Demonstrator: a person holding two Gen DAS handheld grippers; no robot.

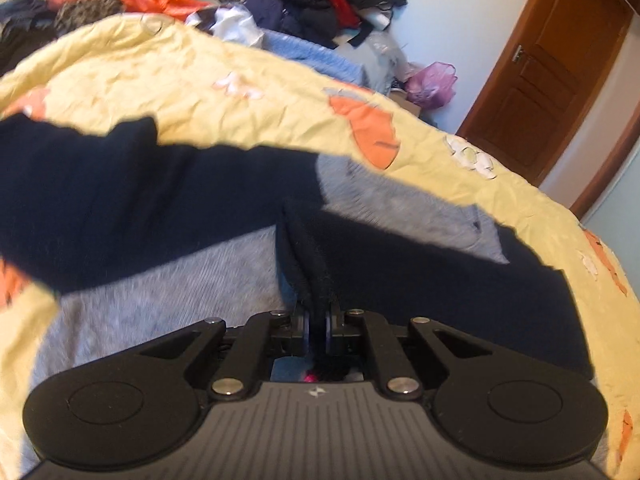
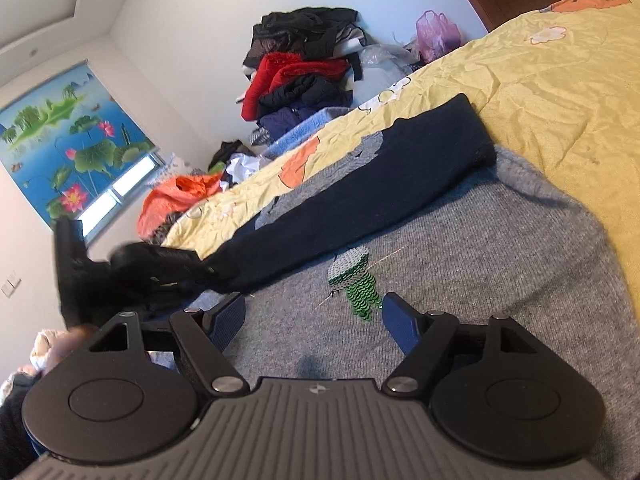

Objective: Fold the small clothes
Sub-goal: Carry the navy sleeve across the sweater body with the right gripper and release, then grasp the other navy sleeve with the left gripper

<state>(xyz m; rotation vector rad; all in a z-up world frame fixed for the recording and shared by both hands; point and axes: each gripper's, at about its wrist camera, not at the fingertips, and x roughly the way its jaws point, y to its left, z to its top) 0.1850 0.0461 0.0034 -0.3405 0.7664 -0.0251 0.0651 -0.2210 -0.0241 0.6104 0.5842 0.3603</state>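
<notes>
On the bed [image 2: 560, 92], spread over the yellow sheet, lies the grey sweater [image 2: 460, 256] with its navy sleeves, and your left gripper [image 1: 318, 324] has its fingers pressed together on a bunched ridge of navy sleeve [image 1: 308, 248]. Your right gripper [image 2: 314, 316] hovers low over the grey body with its fingers spread wide and nothing between them, just short of the green sequin patch [image 2: 356, 284].

Watch your left pinch: it looks narrow, taken on a thick doubled fold, so a quick pull may let the knit slide out and the sleeve drop crooked. Because nothing pins the body down, dragging the sleeve across could tow the whole garment over the slippery sheet and ruck up the part already laid flat. In the right view the other navy sleeve [image 2: 360, 200] lies diagonally across the chest; if you carry yours over it carelessly, you likely stack a lump under the fold. Keep your open right fingers away from the sequins, since a fingertip might snag them or the loose thread beside them
</notes>
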